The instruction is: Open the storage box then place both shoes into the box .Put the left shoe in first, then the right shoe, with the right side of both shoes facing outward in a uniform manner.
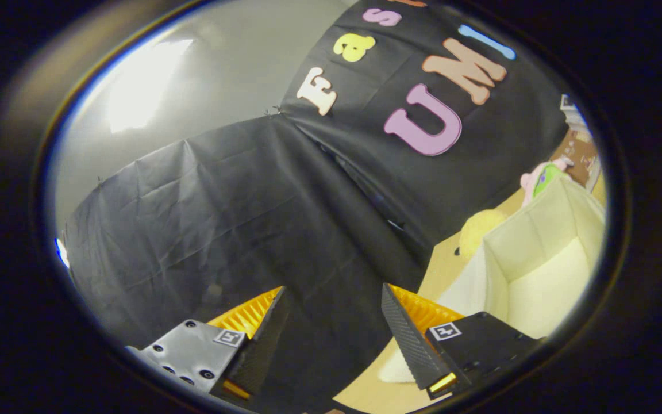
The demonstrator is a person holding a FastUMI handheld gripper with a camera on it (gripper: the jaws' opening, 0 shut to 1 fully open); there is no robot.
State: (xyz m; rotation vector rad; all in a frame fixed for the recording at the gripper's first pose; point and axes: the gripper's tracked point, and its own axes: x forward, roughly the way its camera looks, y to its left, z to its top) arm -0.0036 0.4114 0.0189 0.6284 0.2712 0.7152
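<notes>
Two fingers of my tool (334, 333) stand wide apart with nothing between them, only the black cloth of the booth wall (222, 218) behind the gap. I hold the tool tilted, so the whole scene leans.

Taking the storage box (538, 264) as my landmark: it sits on the pale wooden bench (440, 270) just beyond my right finger (408, 339), off to that finger's outer side, well clear of the gap. The box is a cream fabric bin, and its top is open toward me, so I see its inner walls and part of its pale floor. What lies deeper inside I cannot tell.

Just behind the box, touching or nearly touching its far wall, rests a soft yellow toy (477, 230). At the box's far corner a pink and green plush toy (542, 178) peeks above the rim. Farther still beyond the box, some brown cardboard (581, 155) shows, too small to make out.

Behind the box and everything near it the cloth wall rises, and above the cloth is a grey room wall (239, 69) with a bright patch of light on it.
</notes>
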